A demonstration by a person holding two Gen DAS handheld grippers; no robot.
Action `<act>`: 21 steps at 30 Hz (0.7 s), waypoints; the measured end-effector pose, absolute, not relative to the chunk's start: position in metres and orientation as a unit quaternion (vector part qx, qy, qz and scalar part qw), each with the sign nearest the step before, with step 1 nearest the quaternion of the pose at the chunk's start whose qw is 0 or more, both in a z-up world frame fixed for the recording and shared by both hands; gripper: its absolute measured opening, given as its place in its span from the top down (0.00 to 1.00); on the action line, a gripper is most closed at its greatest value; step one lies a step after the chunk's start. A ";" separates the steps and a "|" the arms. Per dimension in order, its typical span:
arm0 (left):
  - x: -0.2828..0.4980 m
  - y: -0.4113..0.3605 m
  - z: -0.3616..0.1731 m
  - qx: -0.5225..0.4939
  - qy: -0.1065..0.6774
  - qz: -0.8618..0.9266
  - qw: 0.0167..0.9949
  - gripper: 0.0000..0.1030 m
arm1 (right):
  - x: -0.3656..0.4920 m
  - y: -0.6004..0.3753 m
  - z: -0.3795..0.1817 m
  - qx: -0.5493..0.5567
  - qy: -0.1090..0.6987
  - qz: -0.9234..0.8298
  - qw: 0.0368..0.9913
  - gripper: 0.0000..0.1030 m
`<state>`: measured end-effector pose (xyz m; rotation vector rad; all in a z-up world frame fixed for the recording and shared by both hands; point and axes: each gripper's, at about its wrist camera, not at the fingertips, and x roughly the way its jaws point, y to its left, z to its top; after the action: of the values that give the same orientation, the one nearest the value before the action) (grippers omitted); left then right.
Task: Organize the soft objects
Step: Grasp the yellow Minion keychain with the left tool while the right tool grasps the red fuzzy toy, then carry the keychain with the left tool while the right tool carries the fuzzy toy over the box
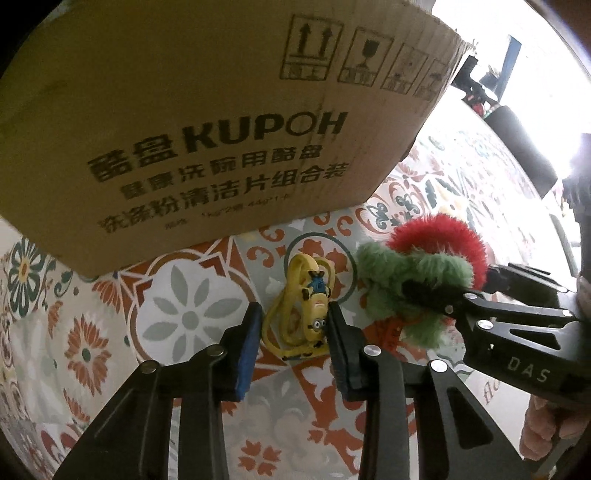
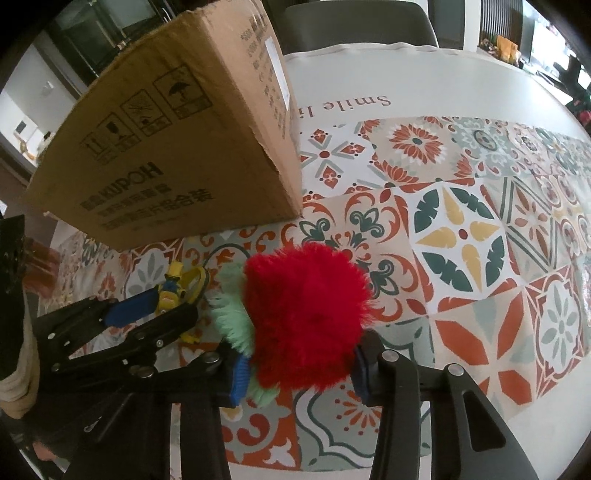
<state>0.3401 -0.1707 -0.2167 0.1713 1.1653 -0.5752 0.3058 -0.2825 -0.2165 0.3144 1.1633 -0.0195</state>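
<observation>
A small yellow minion toy (image 1: 314, 306) with yellow straps lies on the patterned tablecloth (image 1: 188, 317), just in front of the cardboard box (image 1: 221, 129). My left gripper (image 1: 295, 325) points down at it, its blue pads touching the toy on both sides. To its right sits a fluffy red and green plush (image 1: 424, 254). My right gripper (image 2: 299, 369) holds that plush (image 2: 306, 317) between its pads, fur against both. In the right wrist view the left gripper (image 2: 162, 306) and the minion toy (image 2: 171, 286) show at the left. The right gripper (image 1: 424, 295) reaches into the green fur.
The tall box (image 2: 184, 147) stands close behind both toys, its top out of view. The tablecloth (image 2: 461, 229) stretches to the right and far side. A dark chair back (image 2: 354, 26) stands beyond the table. A hand (image 1: 546, 424) holds the right gripper.
</observation>
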 end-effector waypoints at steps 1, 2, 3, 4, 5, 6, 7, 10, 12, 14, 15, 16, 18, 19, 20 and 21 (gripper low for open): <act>0.337 -0.165 -0.216 0.076 0.541 -0.267 0.794 0.67 | 0.304 -0.282 -0.215 0.148 0.546 -0.009 0.825 0.57; 0.334 -0.162 -0.215 0.071 0.540 -0.266 0.795 0.67 | 0.302 -0.281 -0.213 0.149 0.544 -0.008 0.826 0.57; 0.332 -0.160 -0.213 0.066 0.540 -0.265 0.796 0.67 | 0.299 -0.280 -0.210 0.150 0.542 -0.007 0.827 0.57; 0.330 -0.156 -0.211 0.062 0.539 -0.266 0.797 0.67 | 0.294 -0.281 -0.207 0.151 0.540 -0.007 0.828 0.57; 0.327 -0.152 -0.208 0.057 0.537 -0.264 0.799 0.67 | 0.291 -0.281 -0.204 0.152 0.539 -0.006 0.829 0.57; 0.322 -0.151 -0.207 0.053 0.535 -0.263 0.801 0.67 | 0.288 -0.280 -0.201 0.152 0.537 -0.006 0.829 0.57; 0.319 -0.148 -0.206 0.051 0.534 -0.263 0.802 0.67 | 0.281 -0.279 -0.197 0.153 0.535 -0.005 0.831 0.57; 0.308 -0.141 -0.200 0.046 0.528 -0.262 0.806 0.67 | 0.273 -0.276 -0.189 0.153 0.529 -0.004 0.835 0.57; 0.302 -0.133 -0.194 0.045 0.524 -0.259 0.810 0.67 | 0.268 -0.274 -0.184 0.153 0.524 -0.003 0.838 0.57; 0.296 -0.127 -0.188 0.040 0.518 -0.258 0.814 0.67 | 0.270 -0.273 -0.182 0.155 0.520 -0.002 0.840 0.57; 0.292 -0.123 -0.185 0.038 0.516 -0.258 0.816 0.67 | 0.269 -0.272 -0.179 0.156 0.516 -0.001 0.842 0.57; 0.288 -0.119 -0.181 0.035 0.513 -0.258 0.818 0.67 | 0.268 -0.271 -0.176 0.156 0.514 -0.001 0.844 0.57; 0.282 -0.113 -0.174 0.033 0.507 -0.256 0.822 0.67 | 0.264 -0.269 -0.170 0.155 0.508 0.001 0.847 0.57; 0.279 -0.111 -0.171 0.032 0.504 -0.256 0.824 0.67 | 0.264 -0.266 -0.168 0.155 0.506 0.002 0.849 0.57; 0.278 -0.107 -0.166 0.031 0.501 -0.255 0.826 0.67 | 0.262 -0.266 -0.165 0.154 0.503 0.003 0.850 0.57; 0.275 -0.103 -0.162 0.030 0.497 -0.254 0.829 0.67 | 0.260 -0.264 -0.162 0.153 0.500 0.003 0.852 0.57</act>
<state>0.2748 -0.1035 -0.1618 0.0632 1.0541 -0.5386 0.2604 -0.2644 -0.1620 0.3226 1.0527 0.0069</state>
